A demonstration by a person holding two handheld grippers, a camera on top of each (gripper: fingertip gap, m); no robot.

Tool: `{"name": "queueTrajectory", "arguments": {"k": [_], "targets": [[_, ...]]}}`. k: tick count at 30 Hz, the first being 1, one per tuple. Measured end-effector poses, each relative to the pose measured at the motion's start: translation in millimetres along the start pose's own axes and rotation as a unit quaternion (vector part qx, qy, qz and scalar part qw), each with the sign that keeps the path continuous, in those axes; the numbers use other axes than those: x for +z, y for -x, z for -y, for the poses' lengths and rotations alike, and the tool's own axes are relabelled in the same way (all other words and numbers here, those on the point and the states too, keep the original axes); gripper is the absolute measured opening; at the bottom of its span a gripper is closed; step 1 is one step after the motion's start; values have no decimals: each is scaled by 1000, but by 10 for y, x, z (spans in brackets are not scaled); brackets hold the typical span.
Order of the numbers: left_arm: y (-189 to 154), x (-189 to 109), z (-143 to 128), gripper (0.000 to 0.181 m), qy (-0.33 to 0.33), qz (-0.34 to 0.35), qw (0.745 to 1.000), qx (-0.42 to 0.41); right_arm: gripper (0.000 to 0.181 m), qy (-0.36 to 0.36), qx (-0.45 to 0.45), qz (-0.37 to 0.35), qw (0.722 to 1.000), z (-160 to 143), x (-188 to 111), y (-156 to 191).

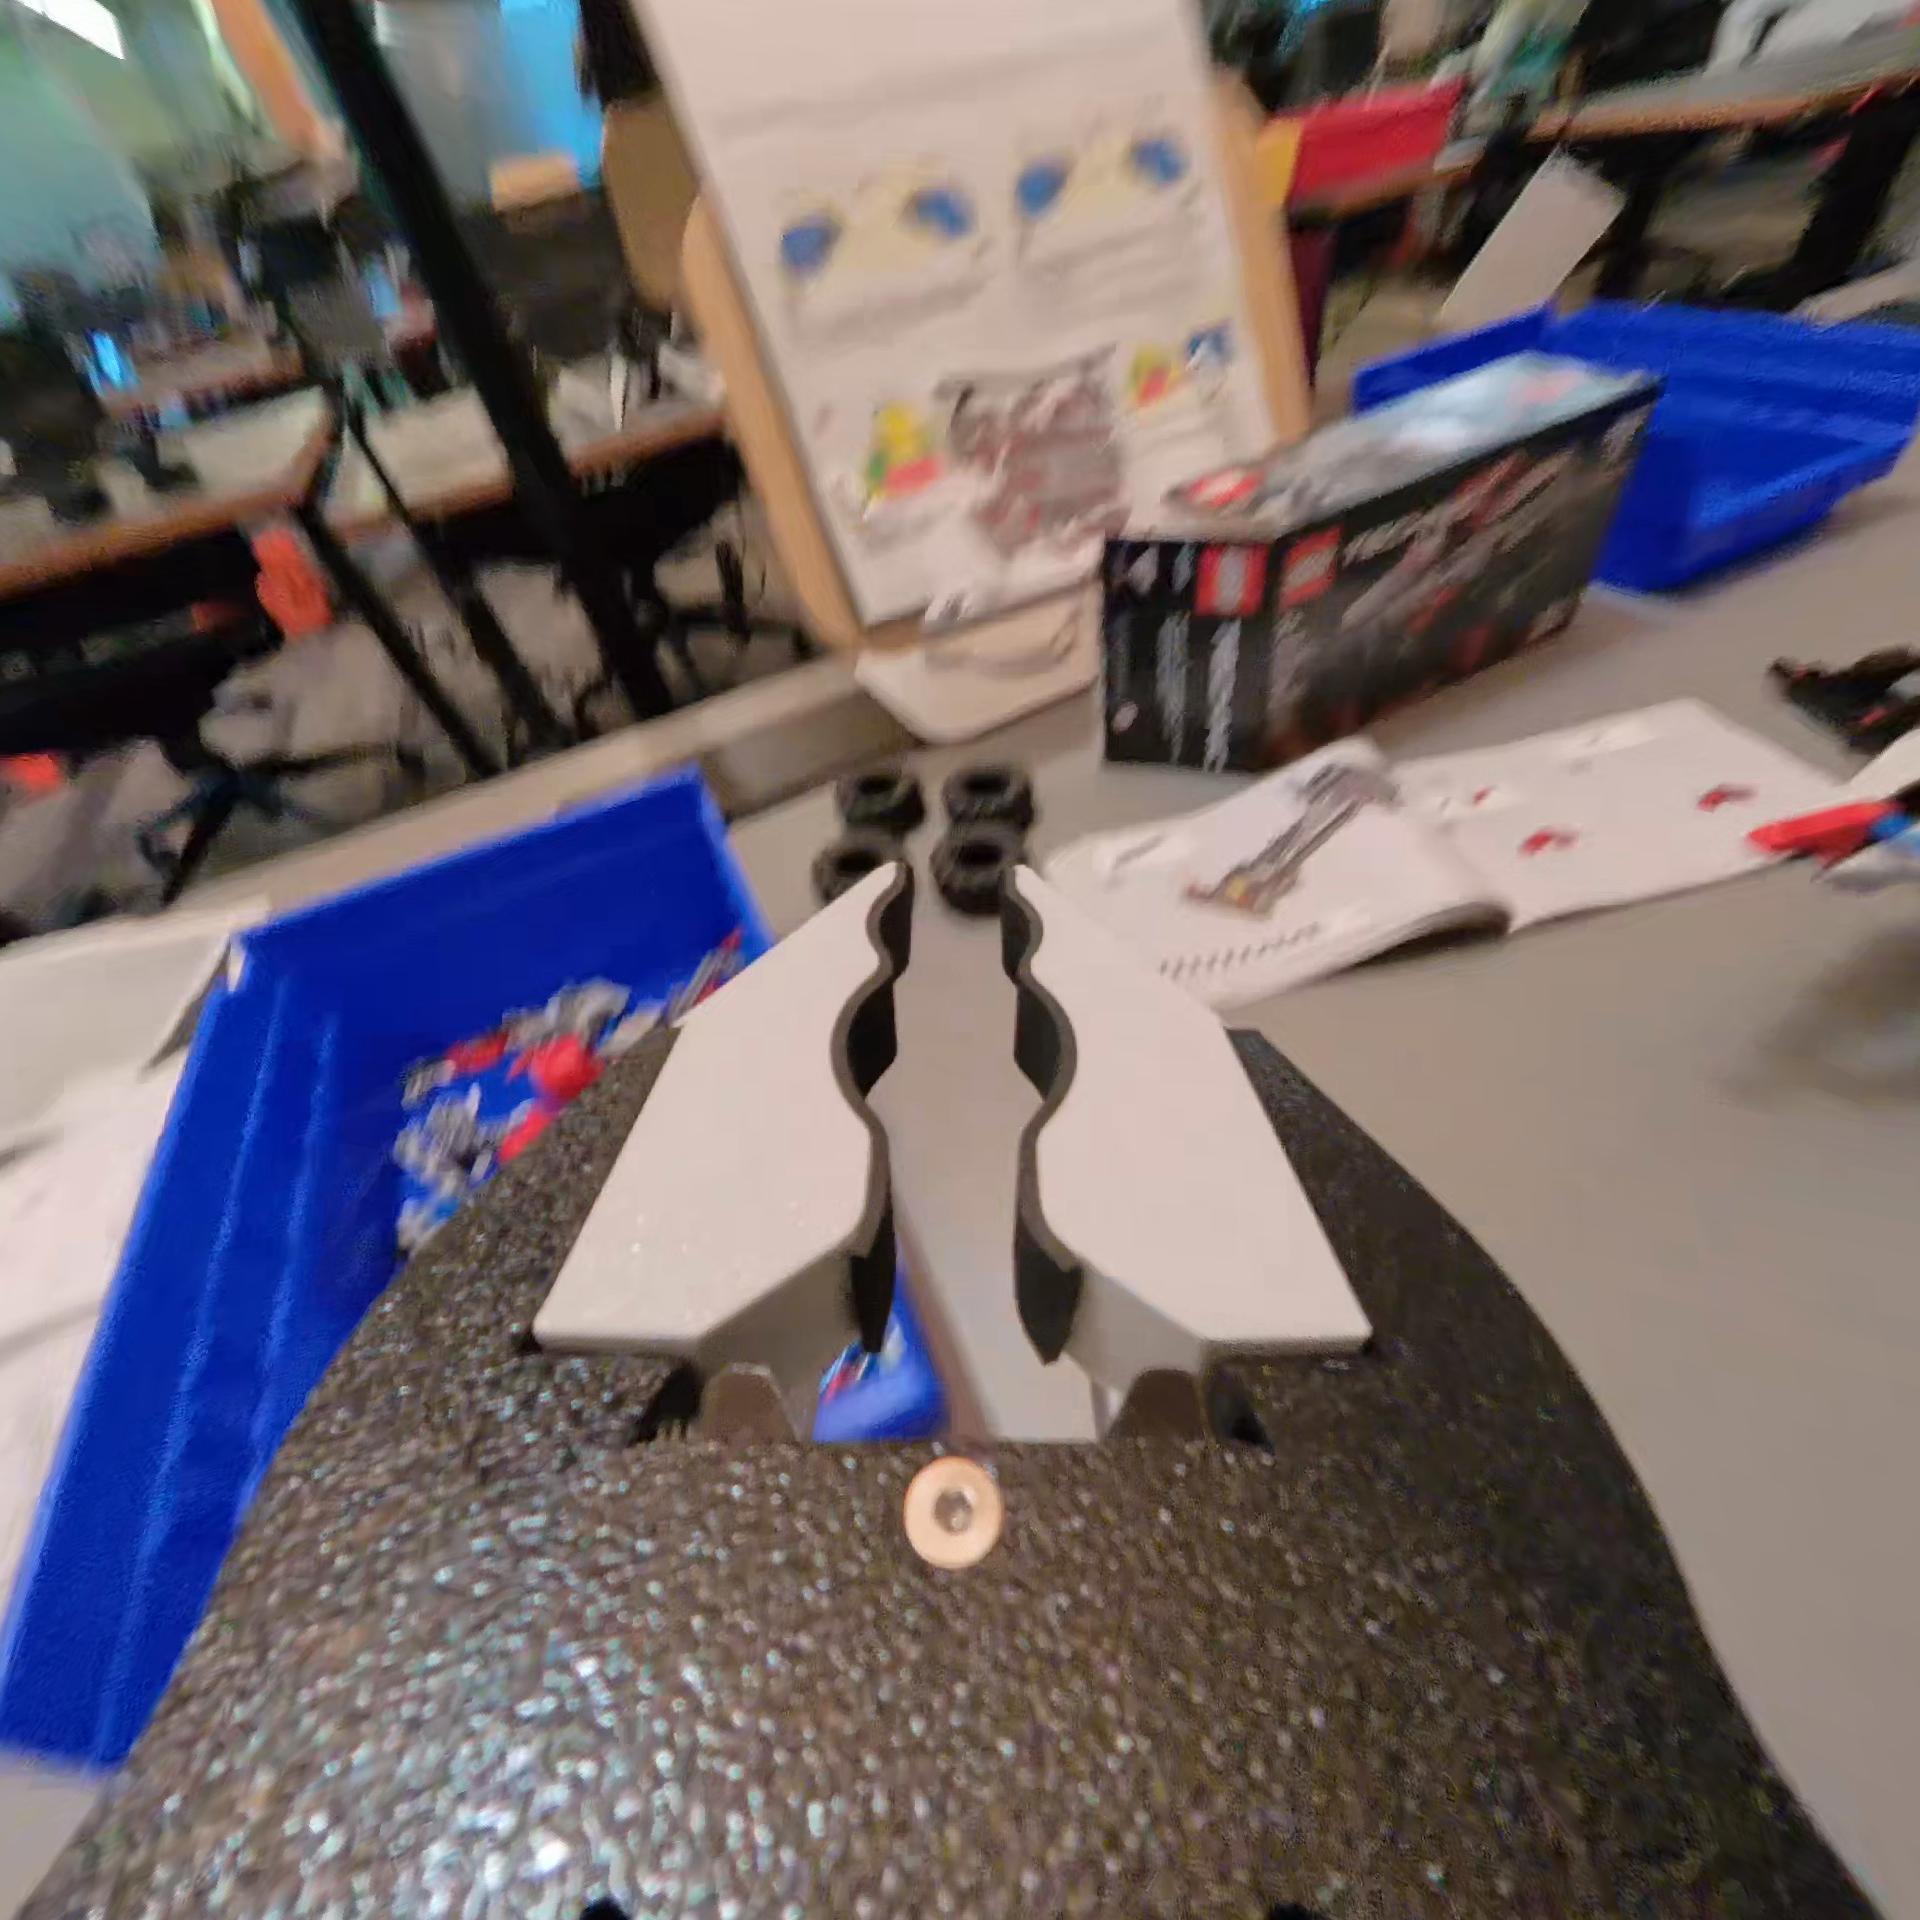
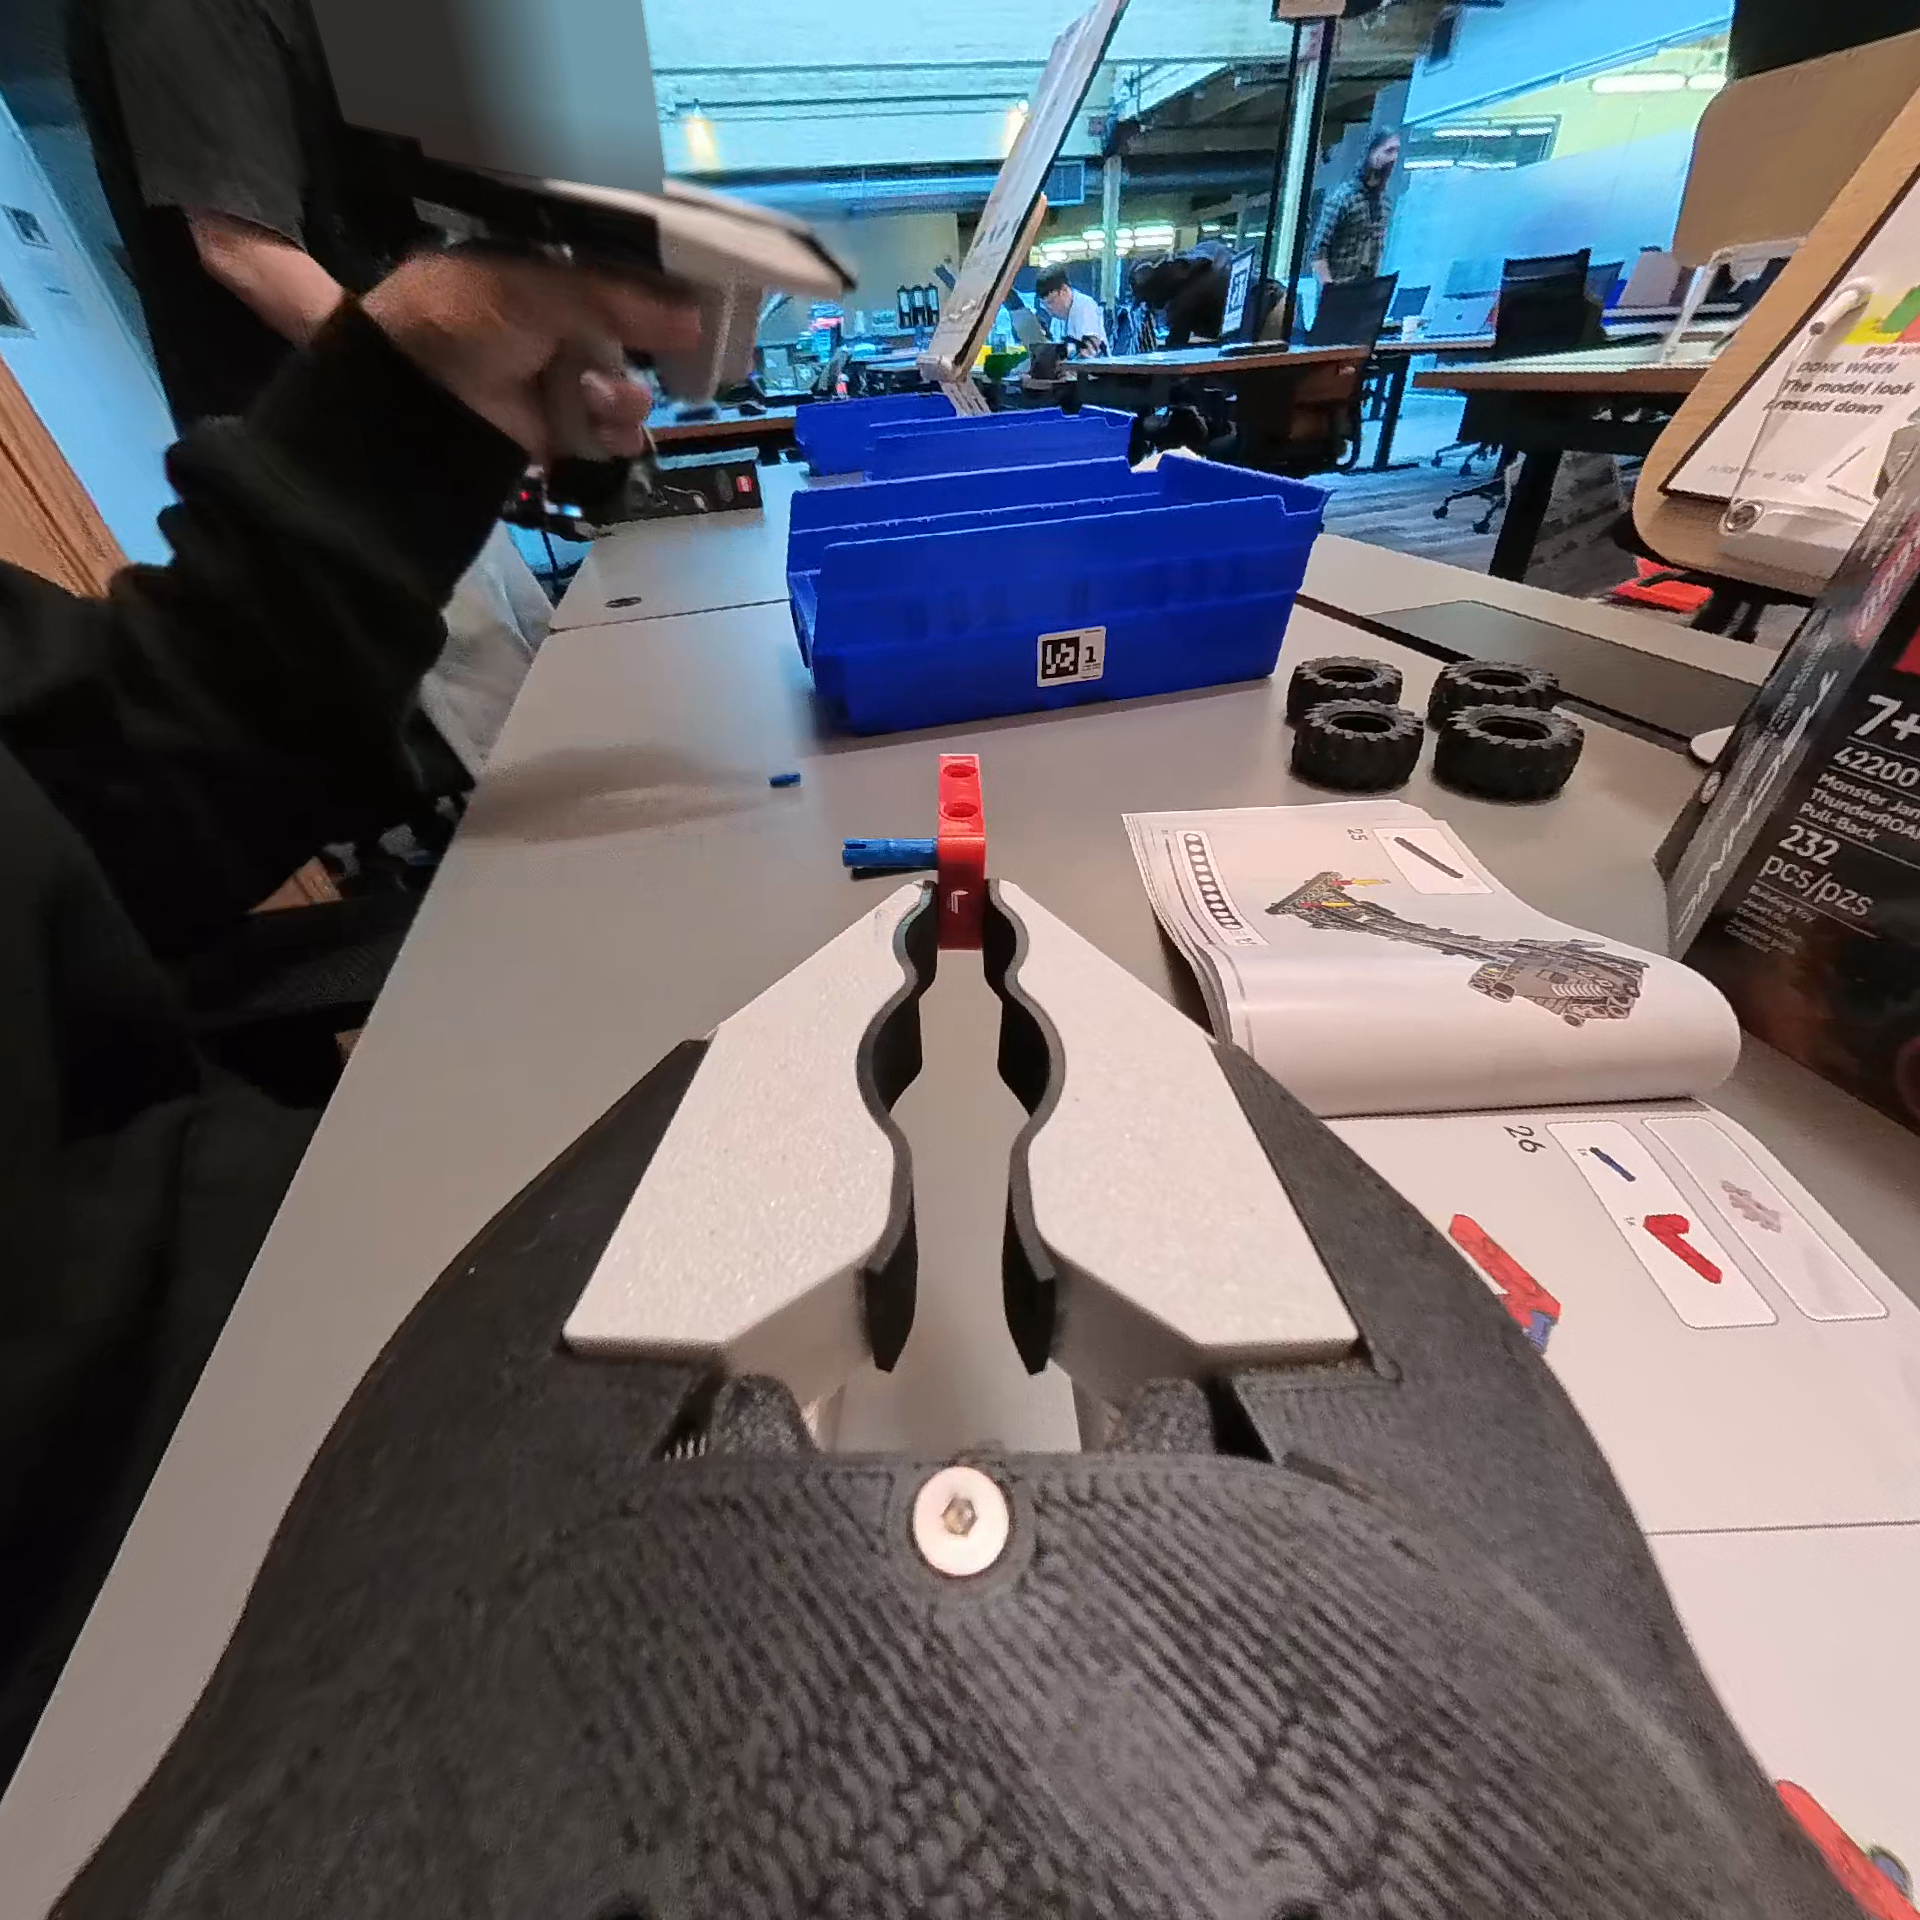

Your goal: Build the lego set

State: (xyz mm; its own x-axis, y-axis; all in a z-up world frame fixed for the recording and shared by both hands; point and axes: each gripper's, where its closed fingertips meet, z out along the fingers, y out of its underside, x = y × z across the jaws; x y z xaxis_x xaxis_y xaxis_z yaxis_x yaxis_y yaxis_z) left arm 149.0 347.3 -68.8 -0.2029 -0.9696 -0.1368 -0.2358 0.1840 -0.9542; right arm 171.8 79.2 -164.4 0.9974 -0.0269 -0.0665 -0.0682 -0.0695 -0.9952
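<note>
My right gripper (image 2: 958, 902) is shut on a red L-shaped beam (image 2: 958, 831), held upright above the grey table (image 2: 644, 997). A blue pin (image 2: 883, 852) sticks out of the beam to the left. My left gripper (image 1: 956, 883) is open and empty, held above the table beside a blue bin (image 1: 312, 1143) of bagged parts. It also shows blurred at the upper left of the right wrist view (image 2: 727, 249), in a person's hand. A small blue pin (image 2: 785, 777) lies loose on the table. Several black tyres (image 2: 1434, 727) stand in a group, also in the left wrist view (image 1: 930, 831).
An open instruction booklet (image 2: 1455, 966) lies right of the beam, also in the left wrist view (image 1: 1403, 852). The set's black box (image 1: 1351, 582) stands behind it. Blue bins (image 2: 1039, 592) stand at the far side. A propped instruction board (image 1: 987, 312) stands behind the tyres. The grippers' ends are close to 30 cm from one another.
</note>
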Motion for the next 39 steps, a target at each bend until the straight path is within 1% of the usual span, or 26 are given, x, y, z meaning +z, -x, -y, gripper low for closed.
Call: {"name": "queueTrajectory", "arguments": {"k": [2,5,9,11,13,15,17,19,21,23,25,29,32,34,37,39], "targets": [[200,-101,-336,16,58,-14,998,-25,5,-2,3,2,1000,6,-4,-2],[320,-244,-755,16,112,-34,993,-24,5,-2,6,6,1000,4,-4,4],[477,-393,-1052,15,142,-17,990,5,5,-3,7,7,1000,7,-7,4],[660,-425,-1120,15,159,11,987,10,5,-4,9,5,1000,9,-10,-7],[831,-413,-1151,13,180,18,983,19,5,-4,12,8,1000,11,-9,-5],[910,-348,-1224,13,221,-14,975,33,5,-3,18,16,1000,7,-7,3],[946,-258,-1349,13,282,-59,955,65,5,-1,27,21,999,3,-4,-5],[1068,-108,-1418,16,330,-65,935,112,5,-1,33,20,999,3,-4,-19],[1151,77,-1422,18,356,-75,919,150,5,-1,31,20,999,3,-4,-14],[1197,246,-1414,18,371,-102,904,188,5,1,29,20,999,0,-1,-11],[1244,366,-1444,14,384,-133,887,220,5,2,29,20,999,-5,3,-10],[1384,544,-1564,14,424,-145,870,206,5,5,29,19,999,-12,8,-12],[1257,513,-1648,17,447,-186,856,182,5,10,27,25,999,-23,16,8],[1105,443,-1643,17,435,-224,850,194,5,10,22,26,999,-24,16,21],[922,344,-1686,5,415,-276,837,226,5,9,21,28,999,-23,16,28],[838,306,-1756,3,417,-293,831,224,5,11,25,30,999,-29,20,24]]}}
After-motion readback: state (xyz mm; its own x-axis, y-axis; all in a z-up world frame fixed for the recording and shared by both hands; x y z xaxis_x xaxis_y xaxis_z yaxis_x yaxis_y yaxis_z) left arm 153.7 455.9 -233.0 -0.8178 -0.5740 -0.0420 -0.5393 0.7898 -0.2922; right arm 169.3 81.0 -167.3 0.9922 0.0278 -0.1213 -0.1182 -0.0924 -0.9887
